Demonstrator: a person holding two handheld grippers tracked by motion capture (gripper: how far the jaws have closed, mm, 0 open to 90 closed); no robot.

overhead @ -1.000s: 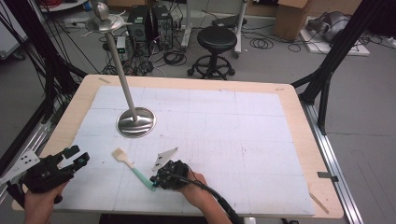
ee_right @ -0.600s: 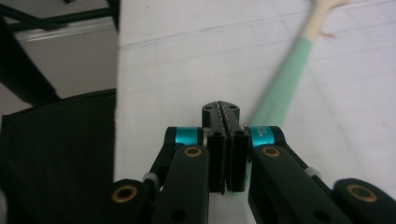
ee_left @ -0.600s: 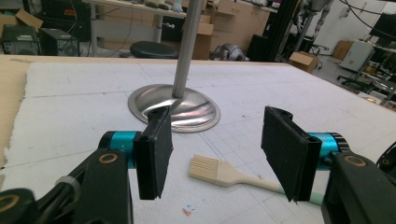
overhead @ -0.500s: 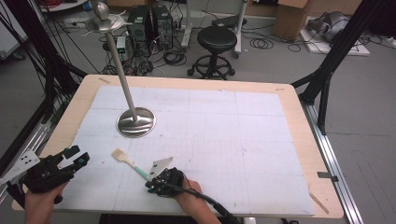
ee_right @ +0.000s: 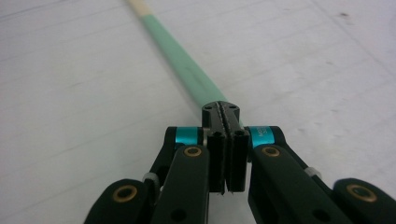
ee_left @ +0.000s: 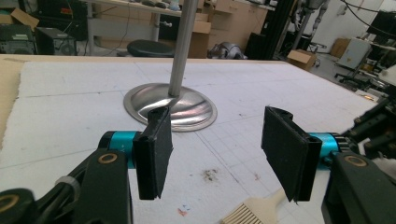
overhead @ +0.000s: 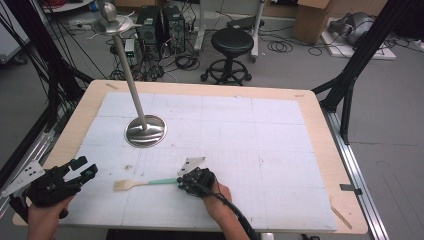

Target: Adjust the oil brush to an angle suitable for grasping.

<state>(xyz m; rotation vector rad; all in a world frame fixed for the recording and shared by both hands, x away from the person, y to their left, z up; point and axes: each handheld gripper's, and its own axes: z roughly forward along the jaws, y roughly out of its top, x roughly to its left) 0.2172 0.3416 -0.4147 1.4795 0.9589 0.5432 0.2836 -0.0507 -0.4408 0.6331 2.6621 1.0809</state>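
A brush with a green handle (overhead: 160,182) and pale bristles (overhead: 122,185) lies flat on the white mat, running left to right near the front. My right gripper (overhead: 181,182) is at the handle's right end. In the right gripper view its jaws (ee_right: 221,108) are pressed together, and the green handle (ee_right: 180,60) runs out from under their tips. Nothing shows between them. My left gripper (overhead: 86,166) hovers at the front left corner, open. In the left gripper view its jaws (ee_left: 224,154) stand wide apart, with the bristles (ee_left: 243,215) low between them.
A metal stand with a round dished base (overhead: 145,131) and a tall slanted pole stands at the mat's back left; its base (ee_left: 170,105) lies straight ahead of the left jaws. The wooden table rim (overhead: 325,135) frames the mat. A stool (overhead: 231,45) stands behind the table.
The brush has swung from a diagonal to lie level, its bristle end moving toward the front edge. My right gripper shifted with the handle end. The left gripper has stayed put.
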